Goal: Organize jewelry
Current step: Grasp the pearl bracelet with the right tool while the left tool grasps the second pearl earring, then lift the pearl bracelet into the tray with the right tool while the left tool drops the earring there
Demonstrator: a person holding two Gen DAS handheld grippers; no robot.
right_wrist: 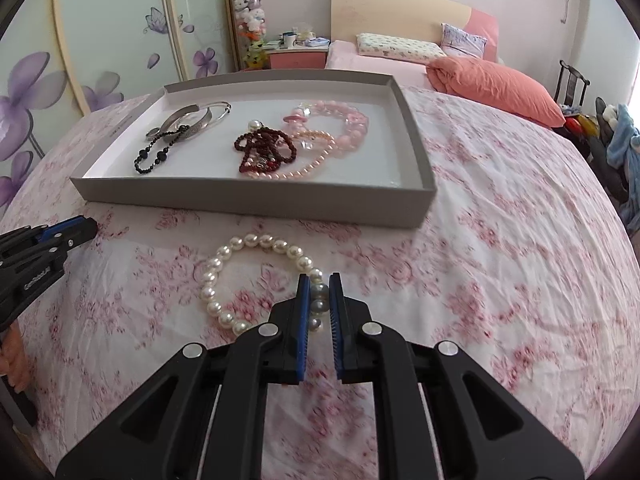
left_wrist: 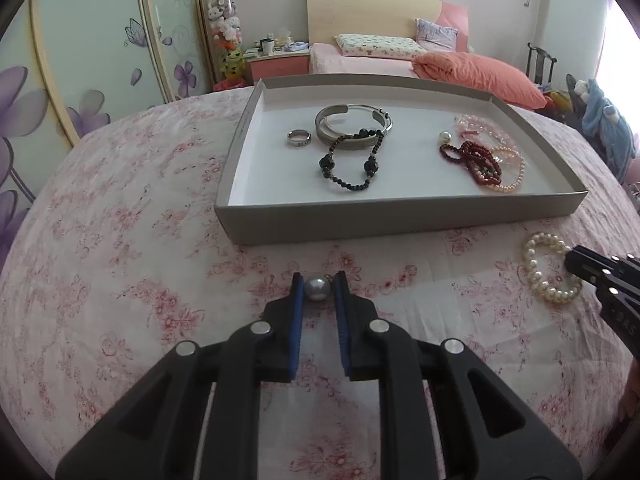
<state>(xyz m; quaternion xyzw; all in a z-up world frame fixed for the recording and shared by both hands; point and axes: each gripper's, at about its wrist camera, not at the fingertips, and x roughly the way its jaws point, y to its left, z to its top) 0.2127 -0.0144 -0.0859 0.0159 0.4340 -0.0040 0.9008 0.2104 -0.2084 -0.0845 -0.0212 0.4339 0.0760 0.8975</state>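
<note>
My left gripper [left_wrist: 318,284] is shut on a single grey pearl [left_wrist: 317,289], held between its blue pads in front of the grey tray [left_wrist: 400,216]. In the tray lie a silver ring [left_wrist: 299,139], silver bangles [left_wrist: 352,122], a black bead bracelet [left_wrist: 352,160], a dark red bead string [left_wrist: 474,160] and pink strands. My right gripper [right_wrist: 319,292] is shut on one side of the white pearl bracelet [right_wrist: 244,280], which lies on the floral bedspread; in the left wrist view that bracelet [left_wrist: 548,268] sits at the far right.
The tray [right_wrist: 256,200] rests on a bed with a pink floral sheet [right_wrist: 500,240]. Beyond it stand a second bed with an orange pillow [right_wrist: 496,88], a pink nightstand [right_wrist: 298,58] and flowered wardrobe doors [right_wrist: 100,52]. A hand [right_wrist: 14,356] shows at the left edge.
</note>
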